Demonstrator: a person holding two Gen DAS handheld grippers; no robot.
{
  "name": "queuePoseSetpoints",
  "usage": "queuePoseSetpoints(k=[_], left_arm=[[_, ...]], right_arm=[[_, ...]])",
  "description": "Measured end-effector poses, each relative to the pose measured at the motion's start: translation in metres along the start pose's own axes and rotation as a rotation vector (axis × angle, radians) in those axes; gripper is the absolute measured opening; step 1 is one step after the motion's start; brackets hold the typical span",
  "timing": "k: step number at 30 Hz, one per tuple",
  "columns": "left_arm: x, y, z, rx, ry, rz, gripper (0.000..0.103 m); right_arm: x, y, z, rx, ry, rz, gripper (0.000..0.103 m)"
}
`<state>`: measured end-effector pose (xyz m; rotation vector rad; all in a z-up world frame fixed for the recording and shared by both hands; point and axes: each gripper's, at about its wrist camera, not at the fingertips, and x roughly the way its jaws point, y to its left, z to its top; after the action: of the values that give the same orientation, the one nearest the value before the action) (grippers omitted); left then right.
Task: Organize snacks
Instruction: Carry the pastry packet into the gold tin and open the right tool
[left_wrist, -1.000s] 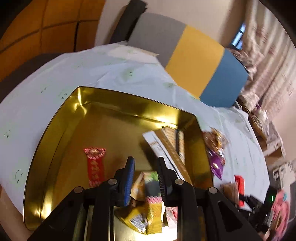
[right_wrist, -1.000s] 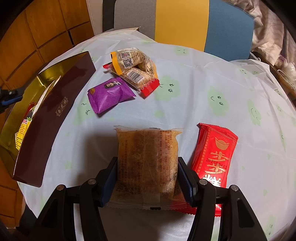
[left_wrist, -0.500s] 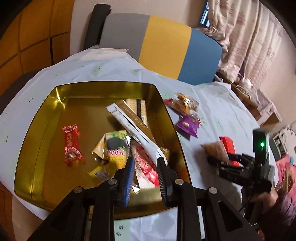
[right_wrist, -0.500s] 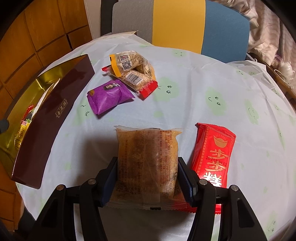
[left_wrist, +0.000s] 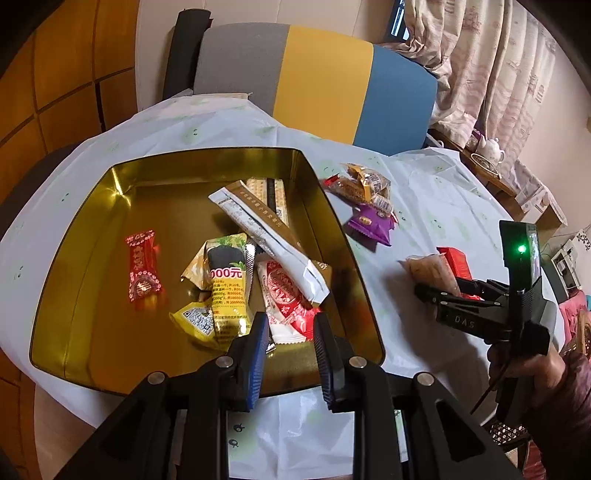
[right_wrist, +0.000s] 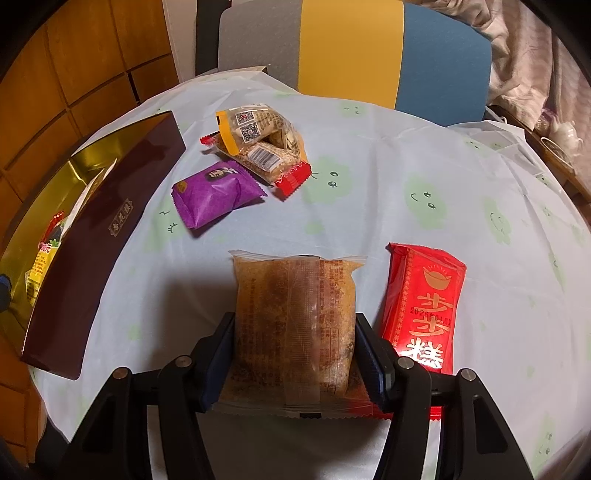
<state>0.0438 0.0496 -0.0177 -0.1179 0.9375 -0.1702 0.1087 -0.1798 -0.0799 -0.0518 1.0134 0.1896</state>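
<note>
A: What's behind the table?
B: A chair (left_wrist: 317, 79) with a grey, yellow and blue back, wooden wall panels (left_wrist: 66, 74) left.
A: And right?
B: Patterned curtains (left_wrist: 495, 62), possibly a window (left_wrist: 400, 18) beside them.

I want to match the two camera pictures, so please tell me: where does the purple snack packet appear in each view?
Left wrist view: the purple snack packet lies on the tablecloth, upper right of centre, just right of the gold tin.
Right wrist view: the packet is upper left of centre, right of the tin's brown outer wall.
Shared landmark: the clear packets with red ends, just beyond it.
</note>
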Motion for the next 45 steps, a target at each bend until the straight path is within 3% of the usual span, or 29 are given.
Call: queuePoseSetpoints(k=[22, 37, 45], left_arm=[[-0.009, 0.049, -0.002, -0.106, -0.030, 0.047, 0.025], [-0.014, 0.076, 0.000, -0.178, -0.052, 0.065, 0.025], [-0.024, 0.106, 0.000, -0.253, -0.078, 0.116, 0.025]], right_arm=[[-0.003, 0.006, 0.019, 0.063, 0.068, 0.017, 0.061], [-0.058, 0.080, 0.047, -0.078, -0.059, 0.201, 0.061], [-0.070, 0.136, 0.043, -0.215, -0.057, 0.318, 0.061]])
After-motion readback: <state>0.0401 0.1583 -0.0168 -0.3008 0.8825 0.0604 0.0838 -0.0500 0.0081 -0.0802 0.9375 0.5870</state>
